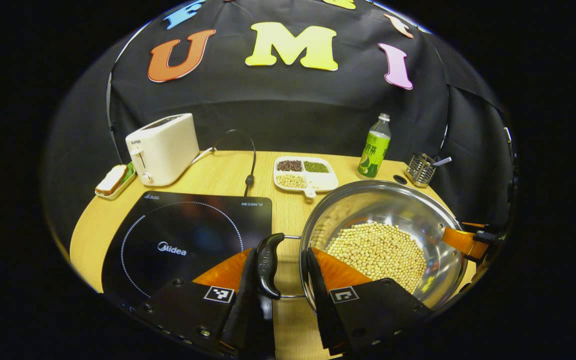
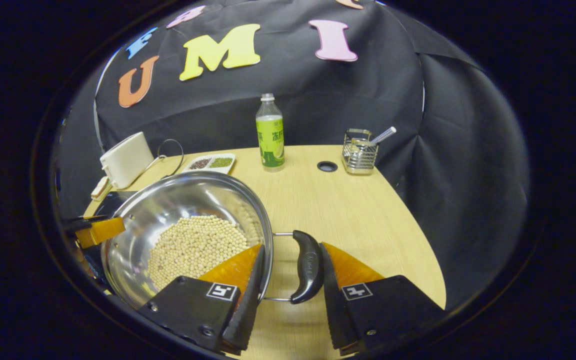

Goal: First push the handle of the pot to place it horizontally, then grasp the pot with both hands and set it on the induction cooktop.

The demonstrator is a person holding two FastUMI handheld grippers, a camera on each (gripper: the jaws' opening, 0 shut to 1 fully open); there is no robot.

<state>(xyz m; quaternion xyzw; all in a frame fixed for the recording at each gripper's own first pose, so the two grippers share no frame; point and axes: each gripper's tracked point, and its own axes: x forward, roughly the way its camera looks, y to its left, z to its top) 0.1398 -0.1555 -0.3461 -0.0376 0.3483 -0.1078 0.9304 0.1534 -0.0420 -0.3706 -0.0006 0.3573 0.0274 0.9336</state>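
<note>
1. The round stainless-steel pot [image 1: 383,240], holding pale soybeans [image 1: 378,252], stands on the light wooden surface [image 2: 348,210], just right of the flat black induction cooktop [image 1: 188,235].
2. Its left black loop handle [image 1: 268,265] lies level between the fingers of the left claw [image 1: 283,285]; one finger touches it, the other sits at the pot wall, so the jaws are part open.
3. The right black handle [image 2: 308,272] lies likewise inside the right claw [image 2: 288,285], which is part open and not yet clamped.
4. Both claws look placed; the lift should carry the pot leftward to the cooktop.
</note>
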